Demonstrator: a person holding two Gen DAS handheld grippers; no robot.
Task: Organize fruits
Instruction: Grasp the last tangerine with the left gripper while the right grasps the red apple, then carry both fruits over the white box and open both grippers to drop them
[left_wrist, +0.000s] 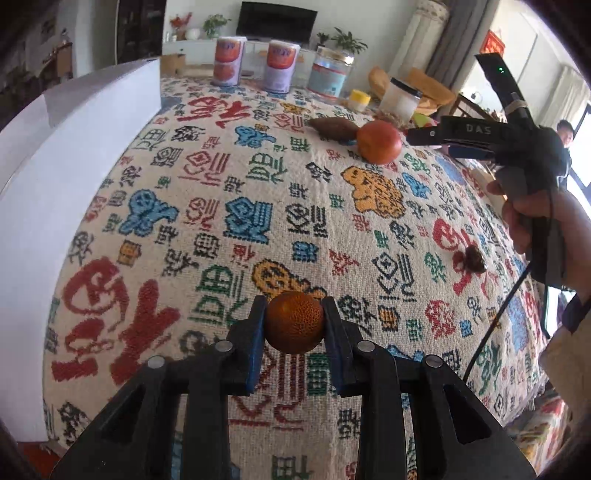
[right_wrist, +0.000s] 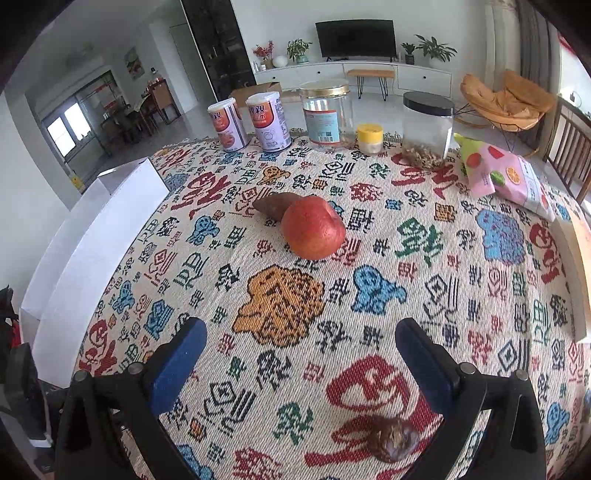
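— What did the table look like?

— A patterned cloth (right_wrist: 369, 258) covered it, with a white box (left_wrist: 74, 155) along its left edge, probably for sorting.

— And your tools?

— My left gripper (left_wrist: 294, 325) pinched a small orange fruit (left_wrist: 294, 320) above the near edge. My right gripper (right_wrist: 301, 354) gaped wide, empty, facing the red apple (right_wrist: 313, 232) at the table's middle.

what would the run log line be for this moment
left gripper: shut on small orange fruit | right gripper: open, empty, above tablecloth | apple, sweet potato: on cloth
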